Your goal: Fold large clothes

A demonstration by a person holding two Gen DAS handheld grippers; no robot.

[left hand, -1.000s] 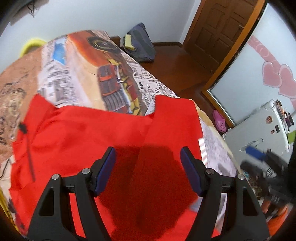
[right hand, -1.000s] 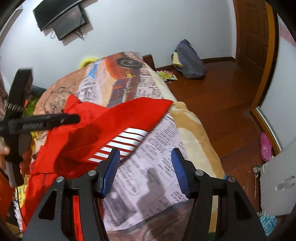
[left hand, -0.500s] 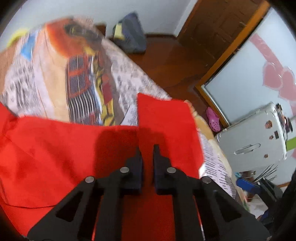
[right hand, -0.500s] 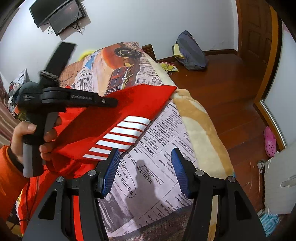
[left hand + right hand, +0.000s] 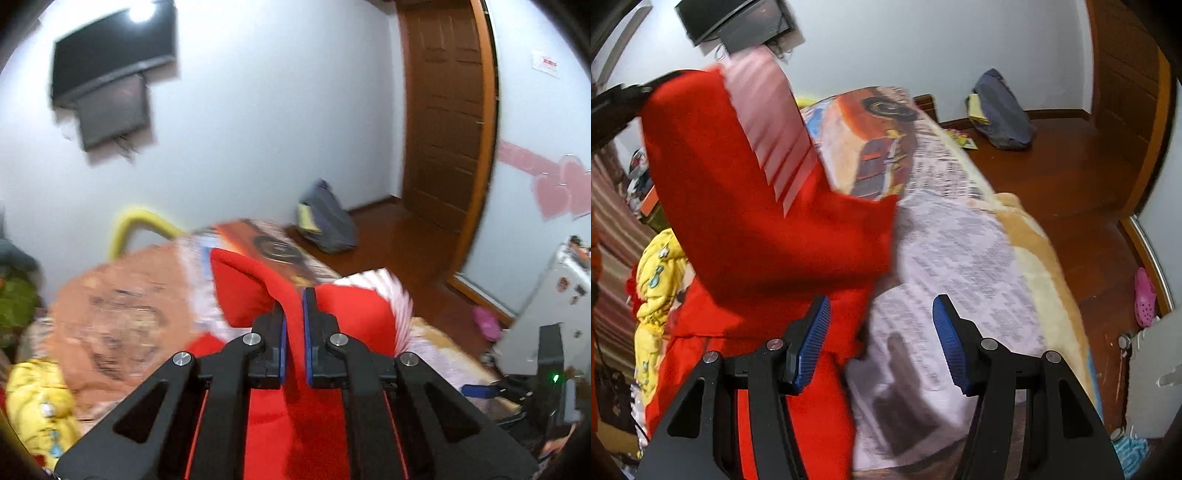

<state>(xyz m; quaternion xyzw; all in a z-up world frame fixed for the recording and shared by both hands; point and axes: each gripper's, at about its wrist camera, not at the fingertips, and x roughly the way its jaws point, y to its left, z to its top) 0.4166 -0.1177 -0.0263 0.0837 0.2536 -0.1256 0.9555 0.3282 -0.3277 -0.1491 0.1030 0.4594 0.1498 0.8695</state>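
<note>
A home bedroom: a bed under a newspaper-and-car print blanket (image 5: 964, 236), a wall-mounted television (image 5: 110, 70), a panelled wooden door (image 5: 447, 122), wood flooring and a pink clog (image 5: 1145, 297).

You see a matt red cloth garment (image 5: 746, 206) with paler stripes lying on a soft, plush-looking printed blanket (image 5: 964, 251). Your right gripper (image 5: 879, 339) shows ribbed blue pads (image 5: 812, 343) on matt black plastic, and the wooden floor (image 5: 1052, 173) looks glossy

L wrist: I'm looking level along fingers, close over red garment (image 5: 354, 310), facing wall TV (image 5: 110, 85) | R wrist: I'm looking down across bed (image 5: 979, 251) | shared: garment, bed, TV, door (image 5: 447, 122)
</note>
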